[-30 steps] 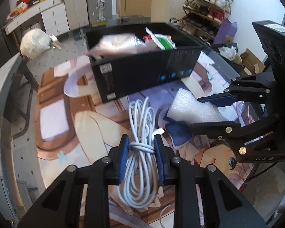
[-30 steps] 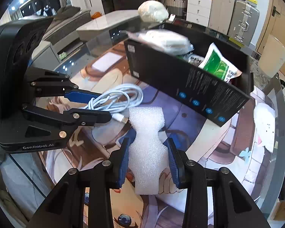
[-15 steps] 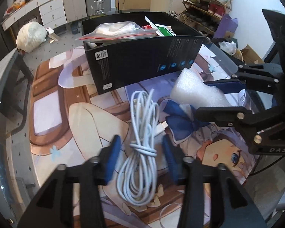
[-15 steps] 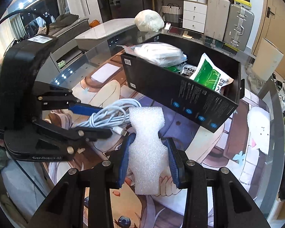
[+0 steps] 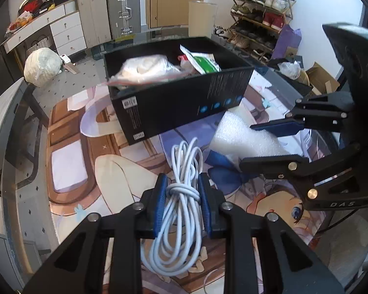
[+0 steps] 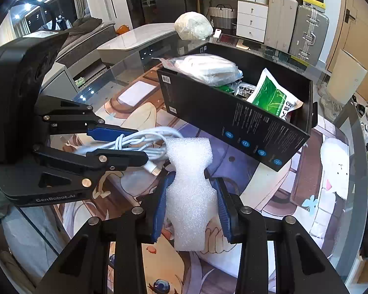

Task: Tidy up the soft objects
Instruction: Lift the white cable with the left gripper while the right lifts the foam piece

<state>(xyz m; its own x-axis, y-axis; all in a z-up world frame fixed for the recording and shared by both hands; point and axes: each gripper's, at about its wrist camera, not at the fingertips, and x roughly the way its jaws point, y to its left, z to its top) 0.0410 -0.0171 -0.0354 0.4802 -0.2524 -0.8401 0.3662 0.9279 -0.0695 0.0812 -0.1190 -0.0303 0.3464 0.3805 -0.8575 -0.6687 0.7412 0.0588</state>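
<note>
Cable (image 5: 181, 193) and foam (image 6: 191, 196) in jaws

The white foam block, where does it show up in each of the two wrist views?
Left wrist: foam block right of centre, between the right gripper's pads.
Right wrist: foam block low centre, pinched at its narrow waist.
Shared landmark: the black box just beyond it.
</note>
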